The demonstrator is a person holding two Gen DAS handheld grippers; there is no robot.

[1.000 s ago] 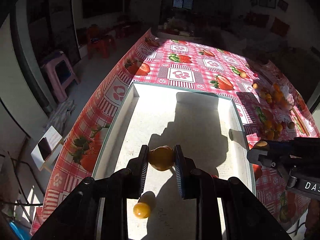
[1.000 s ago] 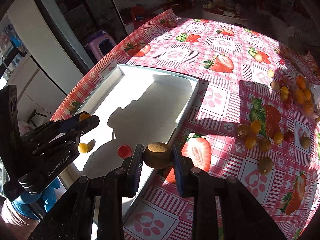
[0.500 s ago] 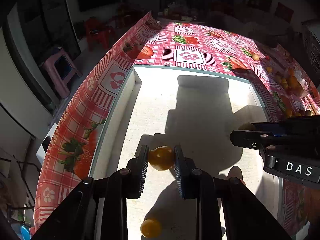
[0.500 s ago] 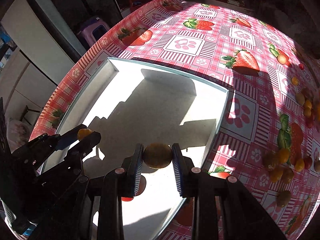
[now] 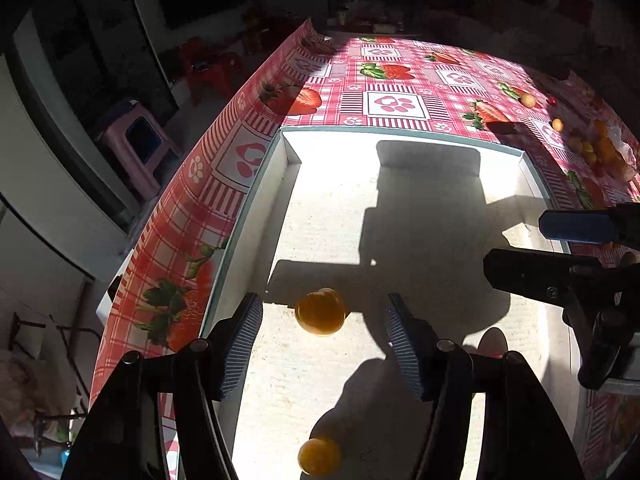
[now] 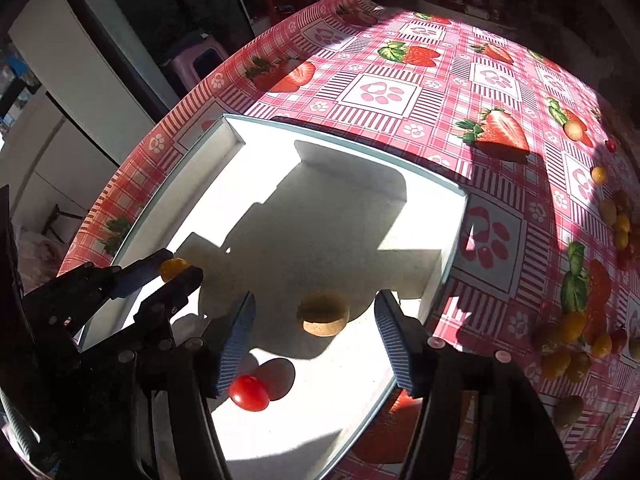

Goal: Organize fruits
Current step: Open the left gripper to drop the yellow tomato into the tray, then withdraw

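Note:
A white shallow tray point(image 5: 276, 184) lies on the strawberry tablecloth. My left gripper point(image 5: 324, 336) is open over the tray, and an orange fruit point(image 5: 320, 311) sits free between its fingers. A second orange fruit point(image 5: 319, 456) lies nearer in the tray. My right gripper point(image 6: 316, 324) is open over the same tray point(image 6: 452, 240), with a brown kiwi point(image 6: 324, 314) free between its fingers. A red cherry tomato point(image 6: 249, 393) lies in the tray below it. The left gripper point(image 6: 176, 276) also shows in the right wrist view beside the orange fruit point(image 6: 172, 267).
Several loose fruits point(image 6: 568, 344) lie on the tablecloth to the right of the tray, with more point(image 5: 596, 148) at the far right. A pink stool point(image 5: 138, 142) stands on the floor beyond the table's left edge point(image 5: 208, 168).
Both grippers have opened over the tray. The left one let go of the orange fruit and the right one let go of the kiwi. Both had moved in over the tray first.

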